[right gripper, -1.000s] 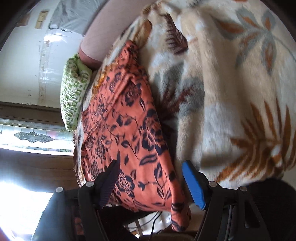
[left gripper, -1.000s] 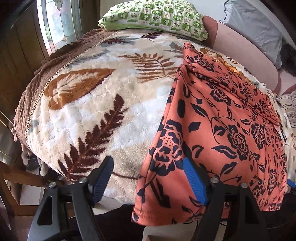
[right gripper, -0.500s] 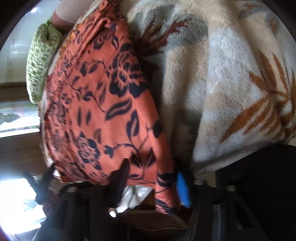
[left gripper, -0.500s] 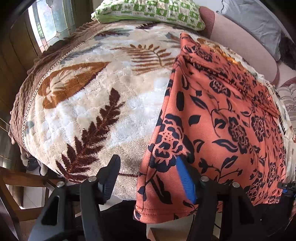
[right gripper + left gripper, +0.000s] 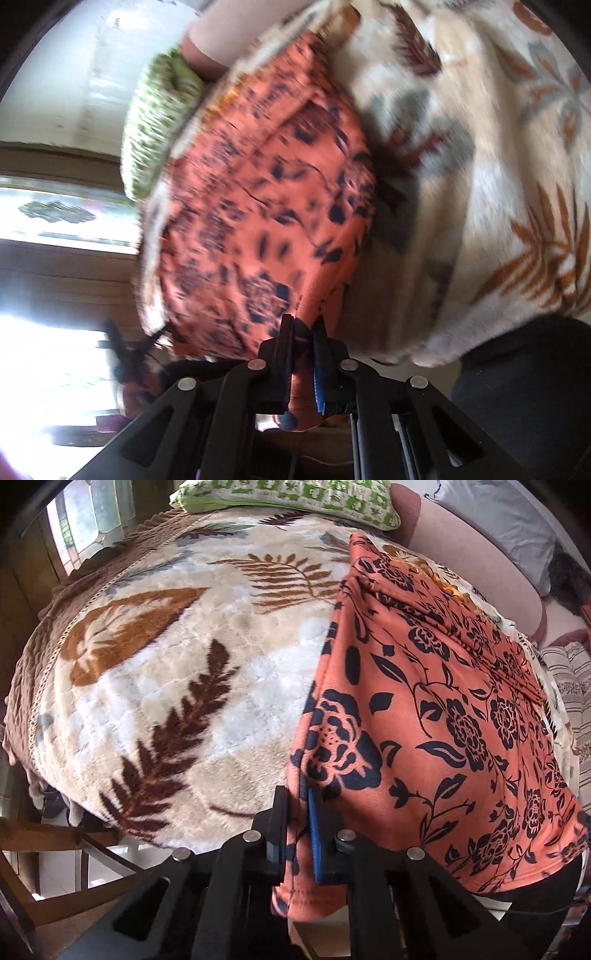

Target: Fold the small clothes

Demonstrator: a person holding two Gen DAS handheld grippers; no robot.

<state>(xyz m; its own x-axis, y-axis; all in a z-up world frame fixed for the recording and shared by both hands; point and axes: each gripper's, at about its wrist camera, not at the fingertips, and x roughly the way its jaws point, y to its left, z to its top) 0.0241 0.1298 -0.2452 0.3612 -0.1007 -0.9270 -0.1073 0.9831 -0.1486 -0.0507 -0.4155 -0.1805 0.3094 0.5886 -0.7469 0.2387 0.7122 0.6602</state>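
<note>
1. the orange floral garment [image 5: 436, 716] lies spread on the leaf-patterned blanket [image 5: 177, 672], below the green pillow [image 5: 295, 498].
2. left gripper [image 5: 297, 834]: fingers pinched on the garment's near corner.
3. right gripper [image 5: 303, 362]: fingers clamped on the garment's [image 5: 266, 206] near edge; view blurred.

I see a leaf-patterned fleece blanket [image 5: 155, 686] ahead of my left gripper, an orange floral garment [image 5: 443, 716] spread on it, a green pillow [image 5: 295, 498] beyond.
</note>
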